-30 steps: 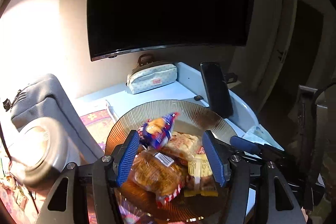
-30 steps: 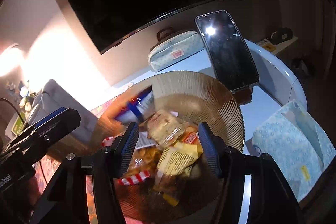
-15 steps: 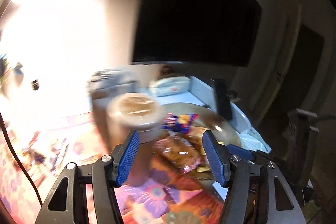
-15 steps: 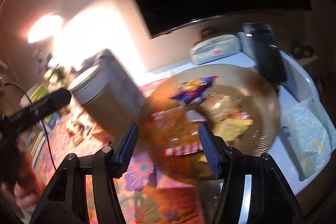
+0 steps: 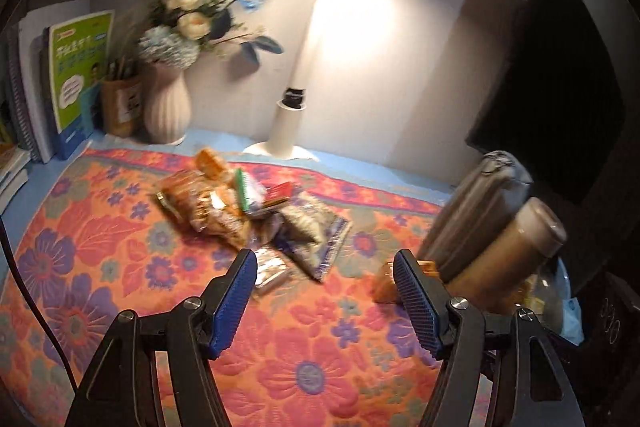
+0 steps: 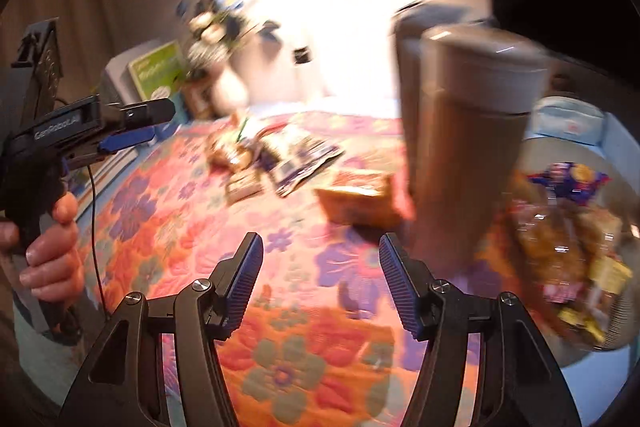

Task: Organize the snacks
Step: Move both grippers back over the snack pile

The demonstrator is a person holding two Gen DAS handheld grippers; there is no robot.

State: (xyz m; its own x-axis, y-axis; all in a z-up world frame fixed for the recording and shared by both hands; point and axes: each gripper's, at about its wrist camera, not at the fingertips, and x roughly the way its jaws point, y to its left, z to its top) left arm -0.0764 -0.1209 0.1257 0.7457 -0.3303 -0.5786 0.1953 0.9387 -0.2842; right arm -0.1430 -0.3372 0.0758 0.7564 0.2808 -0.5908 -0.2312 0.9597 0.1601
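White lettering reading "GenRobot.AI" is showing on the black body of the left claw [image 6: 124, 143]; print on the green book [image 5: 78, 67] is staying illegible.

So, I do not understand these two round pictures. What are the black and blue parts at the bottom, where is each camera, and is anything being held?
Each picture comes from a wide-angle camera fixed on a hand-held claw, looking forward along its two blue-padded fingers. No robot arm is here: a person holds one claw in each hand. In the right claw's picture you see the person's hand gripping the left claw's handle. The left claw is opening, the right claw is open, and nothing is between the fingers of either. On the flowered cloth lies a pile of snack packets. A tall brown cup stands nearby, and beside it a glass plate holds more snacks. The pictures are blurred.
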